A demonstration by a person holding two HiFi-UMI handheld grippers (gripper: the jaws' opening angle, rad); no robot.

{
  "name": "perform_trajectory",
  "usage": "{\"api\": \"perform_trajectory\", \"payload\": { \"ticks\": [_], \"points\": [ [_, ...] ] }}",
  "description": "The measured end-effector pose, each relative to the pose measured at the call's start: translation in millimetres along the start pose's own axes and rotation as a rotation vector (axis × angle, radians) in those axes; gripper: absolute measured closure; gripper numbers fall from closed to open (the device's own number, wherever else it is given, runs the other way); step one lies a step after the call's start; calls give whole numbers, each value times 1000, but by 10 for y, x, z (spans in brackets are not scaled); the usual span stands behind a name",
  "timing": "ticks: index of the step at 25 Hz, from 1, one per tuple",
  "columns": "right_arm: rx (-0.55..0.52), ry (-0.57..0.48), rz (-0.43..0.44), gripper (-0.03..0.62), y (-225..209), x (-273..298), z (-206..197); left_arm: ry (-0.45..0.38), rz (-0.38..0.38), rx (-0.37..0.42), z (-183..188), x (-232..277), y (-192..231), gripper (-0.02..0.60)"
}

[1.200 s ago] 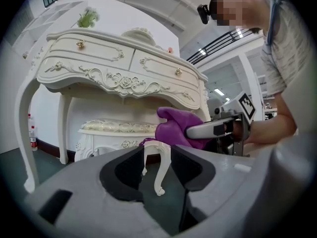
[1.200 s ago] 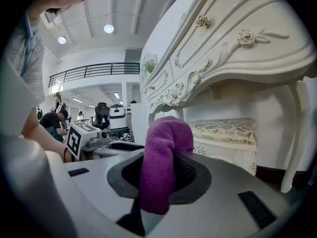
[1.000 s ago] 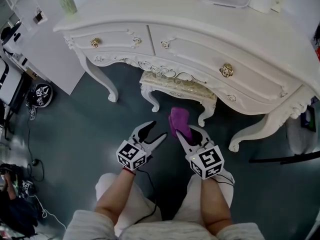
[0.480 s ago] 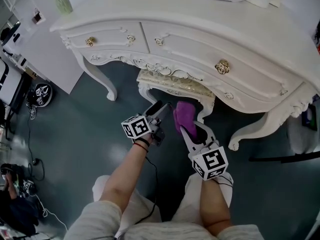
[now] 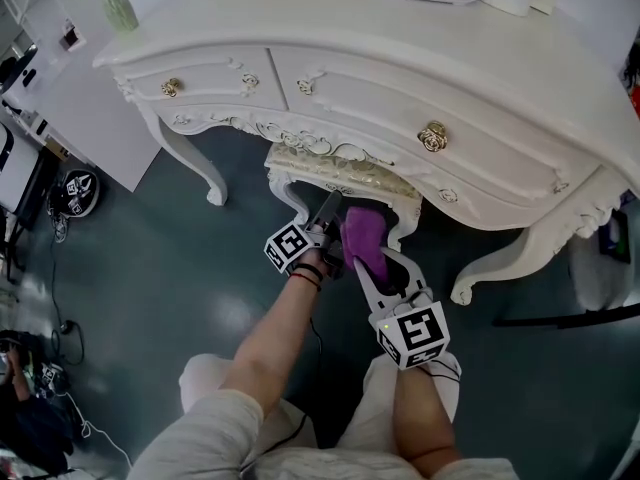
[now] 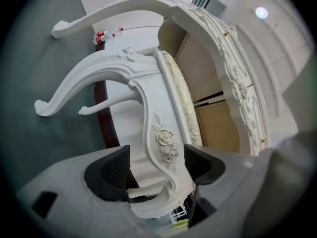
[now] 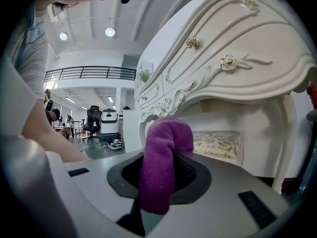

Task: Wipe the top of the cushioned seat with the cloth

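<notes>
We see the right gripper just below the centre of the head view, its jaws clamped on a folded purple terry cloth; in the right gripper view the cloth rises between the two dark pads and curls over at its top

The left gripper sits just left of the cloth, at the front edge of the cream, gold-patterned cushioned seat; the seat stands partly tucked under a white carved wooden dressing table that fills the upper half of the frame

In the left gripper view the scene appears turned on its side; the jaws have just been opening and stand apart, with the seat's white carved frame corner, moulded with two roses, between the pads; we see a gap on either side of it; the cushion runs up the middle of that frame

In the right gripper view the seat lies centre right under the table's edge, beyond the cloth and apart from it

A dark teal floor lies below; a gold rose-shaped knob marks the right drawer; a clear glass vase with green leaves stands at the upper left
</notes>
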State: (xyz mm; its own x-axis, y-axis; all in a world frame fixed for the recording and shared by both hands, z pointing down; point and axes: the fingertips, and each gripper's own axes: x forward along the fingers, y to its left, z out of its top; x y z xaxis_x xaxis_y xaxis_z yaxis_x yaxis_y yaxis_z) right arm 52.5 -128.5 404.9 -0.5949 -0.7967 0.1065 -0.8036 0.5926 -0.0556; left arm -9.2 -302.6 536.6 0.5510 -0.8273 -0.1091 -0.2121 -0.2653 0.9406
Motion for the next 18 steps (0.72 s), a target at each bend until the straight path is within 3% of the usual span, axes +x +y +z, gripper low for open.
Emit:
{"api": "perform_trajectory", "payload": {
  "ticks": [4,7,18],
  "points": [
    [0,-4,-6,505,7,-6,7,-62,-46,-55,19,112,57,241],
    [-7,-4,-8,505,19,-4,16,-117,-94,-51,70,171,32,243],
    [-30,-1,17,505,72,-5,27,-206,-284,-175,40,247,-57,296]
  ]
}}
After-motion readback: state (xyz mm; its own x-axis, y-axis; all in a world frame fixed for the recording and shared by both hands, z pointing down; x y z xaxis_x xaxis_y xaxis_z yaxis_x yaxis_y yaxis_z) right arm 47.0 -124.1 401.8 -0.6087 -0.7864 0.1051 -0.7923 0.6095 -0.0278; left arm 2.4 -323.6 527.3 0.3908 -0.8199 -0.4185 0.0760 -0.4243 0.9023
